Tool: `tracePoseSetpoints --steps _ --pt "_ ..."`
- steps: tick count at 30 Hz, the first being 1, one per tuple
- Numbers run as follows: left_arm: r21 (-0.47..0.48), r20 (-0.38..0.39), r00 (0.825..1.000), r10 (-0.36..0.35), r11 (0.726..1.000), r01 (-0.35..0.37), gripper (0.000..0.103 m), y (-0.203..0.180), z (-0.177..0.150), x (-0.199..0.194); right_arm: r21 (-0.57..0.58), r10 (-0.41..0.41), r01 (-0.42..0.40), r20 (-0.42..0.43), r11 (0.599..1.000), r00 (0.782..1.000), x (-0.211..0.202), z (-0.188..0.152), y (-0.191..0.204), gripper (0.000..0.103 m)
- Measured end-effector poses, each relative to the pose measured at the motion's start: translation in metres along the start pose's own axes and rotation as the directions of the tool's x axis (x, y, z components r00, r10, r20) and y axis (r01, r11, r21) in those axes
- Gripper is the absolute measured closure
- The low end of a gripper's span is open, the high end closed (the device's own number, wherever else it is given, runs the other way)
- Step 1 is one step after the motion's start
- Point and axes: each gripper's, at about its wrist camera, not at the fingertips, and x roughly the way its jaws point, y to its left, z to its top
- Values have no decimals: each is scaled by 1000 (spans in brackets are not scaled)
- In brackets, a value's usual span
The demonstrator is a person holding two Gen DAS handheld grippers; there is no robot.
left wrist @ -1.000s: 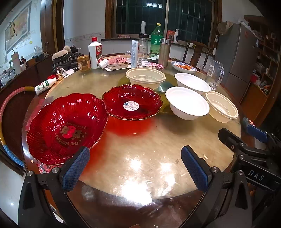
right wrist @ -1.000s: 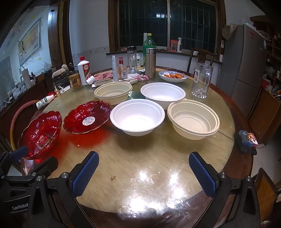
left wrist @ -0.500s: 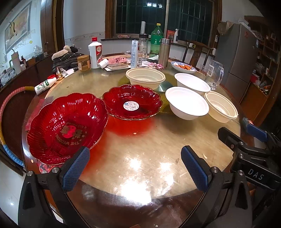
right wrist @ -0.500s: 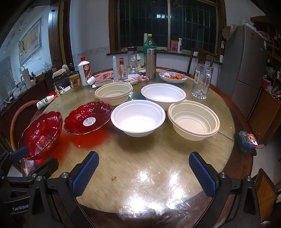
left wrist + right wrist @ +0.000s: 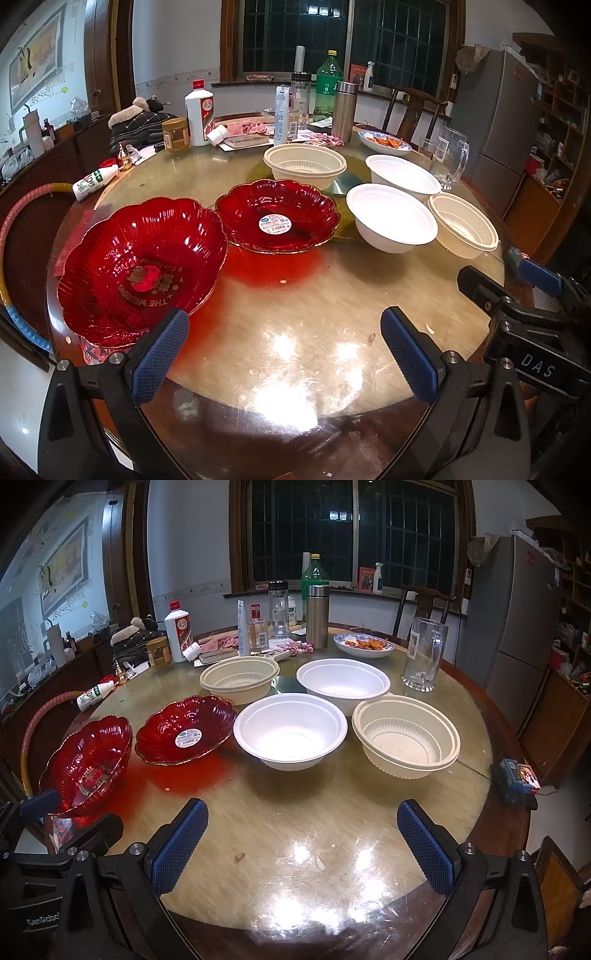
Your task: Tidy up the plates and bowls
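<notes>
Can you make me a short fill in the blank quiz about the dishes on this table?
1. The two flower-shaped plates are coloured ____.
2. The plain white bowls number ____.
3. Both the left claw and the right claw are ____ and hold nothing.
4. The glass mug stands ____ of the bowls, as seen from the right wrist.

Missing words: red; two; open; right

Near table: bare, open to both grippers.
Middle: red plates, bowls block.
Far: bottles crowd.

The red plate at nine o'clock read "THE WEDDING"; the right gripper body read "DAS"; the left gripper body read "GenRobot".
</notes>
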Motion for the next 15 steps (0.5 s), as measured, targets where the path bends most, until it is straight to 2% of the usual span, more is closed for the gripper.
tracePoseSetpoints --steps 12,15 --pt "4 -8 1000 -6 1000 6 0 1 0 0 -2 -2 2 -5 1000 1000 2 0 3 0" --pt "-2 27 999 -44 999 44 0 12 4 -14 9 22 -22 -5 1000 1000 1 0 3 0"
